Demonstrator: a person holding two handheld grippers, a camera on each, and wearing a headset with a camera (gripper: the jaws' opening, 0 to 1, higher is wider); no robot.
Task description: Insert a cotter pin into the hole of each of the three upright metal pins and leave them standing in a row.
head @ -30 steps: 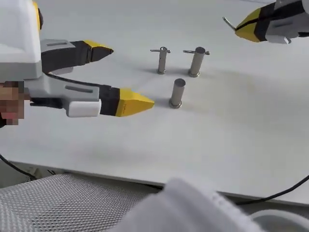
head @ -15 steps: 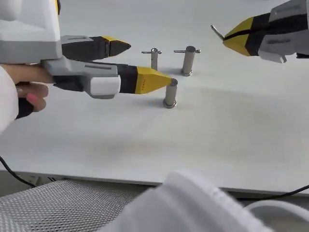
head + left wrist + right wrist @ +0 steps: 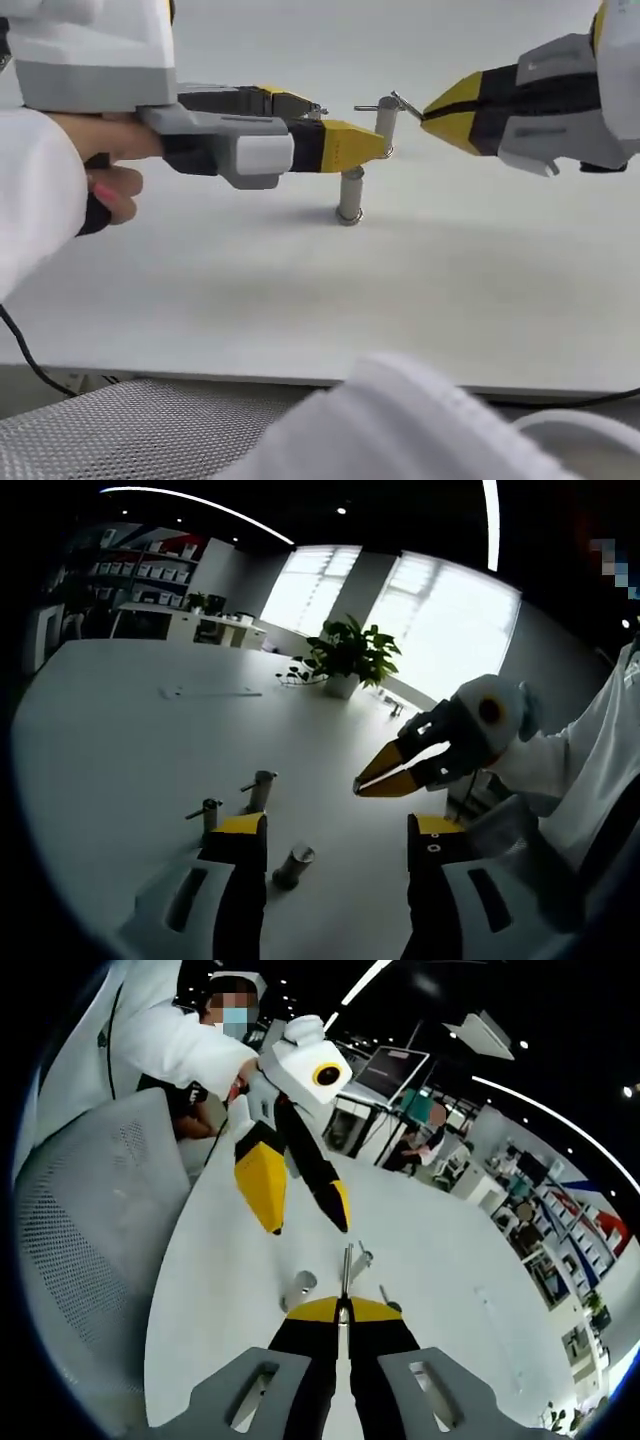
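so, the right tongs [image 3: 426,113] at the upper right of the head view are pinched fully shut on a cotter pin [image 3: 405,102], whose thin wire pokes out past the tips toward frame centre. which end they hold i cannot tell. the left tongs [image 3: 340,124] reach in from the left, spread wide with nothing in them. the bare metal pin [image 3: 350,196] stands upright on the white table [image 3: 480,300] at frame centre, its top just under the nearer yellow tip; whether they touch i cannot tell. in the left gripper view a left rear pin [image 3: 209,816] and a right rear pin [image 3: 262,790] already carry cotter pins.

the cotter pin looks light and springy, a slick wire that could twist in the grip. it is best held near its head, with the legs free for the hole. the bare metal pin is probably stiff, smooth steel, tall on a small flange, so a nudge may topple it. the open tongs should close squarely and gently on its lower shank.
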